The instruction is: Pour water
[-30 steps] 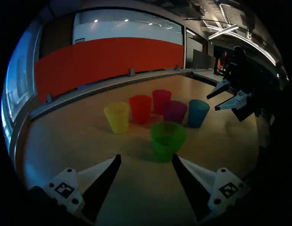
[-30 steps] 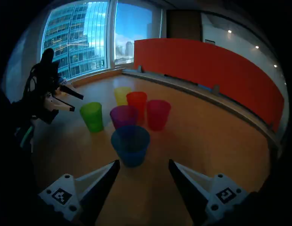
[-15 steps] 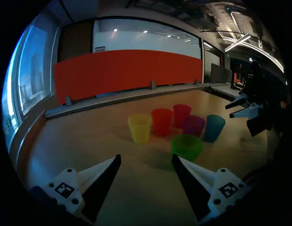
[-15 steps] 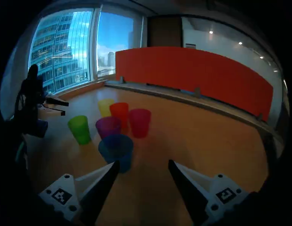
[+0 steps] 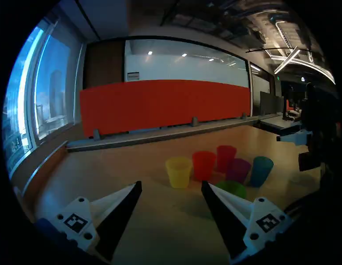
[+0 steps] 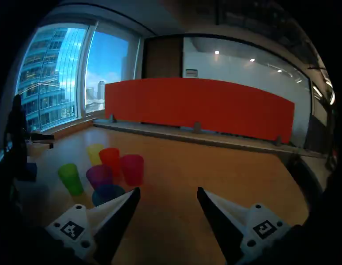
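Observation:
Several coloured plastic cups stand bunched on a wooden table. In the left gripper view I see yellow, red, pink, purple and teal cups, and a green cup half hidden by my right-hand finger. My left gripper is open and empty, held back from the cups. The right gripper view has the yellow cup, red cup, pink cup, purple cup, green cup and blue cup. My right gripper is open and empty.
A long red partition runs along the table's far edge. Tall windows stand beyond the table. The other gripper and a dark figure sit at the right rim of the left gripper view.
Both grippers have drawn back and tipped upward. The cups now sit lower and smaller in both views, drifting right in the left gripper view and left in the right gripper view.

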A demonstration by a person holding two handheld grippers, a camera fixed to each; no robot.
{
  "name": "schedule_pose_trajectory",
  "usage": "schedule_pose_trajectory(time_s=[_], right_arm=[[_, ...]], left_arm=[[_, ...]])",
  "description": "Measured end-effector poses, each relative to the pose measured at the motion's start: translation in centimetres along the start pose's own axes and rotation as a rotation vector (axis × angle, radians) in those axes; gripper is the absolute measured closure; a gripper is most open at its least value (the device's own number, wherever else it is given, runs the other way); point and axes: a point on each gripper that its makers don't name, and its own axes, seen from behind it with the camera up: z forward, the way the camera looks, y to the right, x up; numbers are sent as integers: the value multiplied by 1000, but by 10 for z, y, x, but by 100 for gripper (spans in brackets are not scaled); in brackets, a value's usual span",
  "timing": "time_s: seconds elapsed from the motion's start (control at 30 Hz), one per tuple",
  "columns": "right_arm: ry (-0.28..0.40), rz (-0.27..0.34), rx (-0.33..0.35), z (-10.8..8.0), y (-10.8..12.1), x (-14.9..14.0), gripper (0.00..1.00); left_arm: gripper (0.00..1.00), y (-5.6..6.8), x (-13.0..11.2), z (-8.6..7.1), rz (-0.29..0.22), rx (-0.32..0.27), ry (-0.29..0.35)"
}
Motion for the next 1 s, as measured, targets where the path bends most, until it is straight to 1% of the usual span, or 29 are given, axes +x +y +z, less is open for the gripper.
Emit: schedule_pose_trajectory(time_s=[0.1,0.2,0.3,0.4,0.5,0.6,0.7,0.8,0.9,1.0], right_arm=[[30,15,-38,1,7,5,0],[81,33,-71,1,14,15,0],[133,57,-105,-1,21,27,0],[184,77,-140,-5,30,36,0],[232,92,-182,-10,41,44,0],[266,107,-213,-16,49,49,0],[291,124,-237,-19,55,53,0],[320,130,-259,-23,60,59,0],[356,123,-284,-30,65,67,0],[379,111,-304,-34,68,69,0]], left_arm=[[0,-4,7,0,-7,26,30],[0,-7,12,-1,-16,52,63],[0,-7,15,0,-29,67,91],[0,-7,19,-1,-34,83,115],[0,-10,26,-3,-35,115,151],[0,-13,35,-6,-33,143,184],[0,-14,43,-8,-35,158,207],[0,-16,53,-11,-36,177,231],[0,-18,61,-16,-30,196,249],[0,-20,63,-19,-26,218,253]])
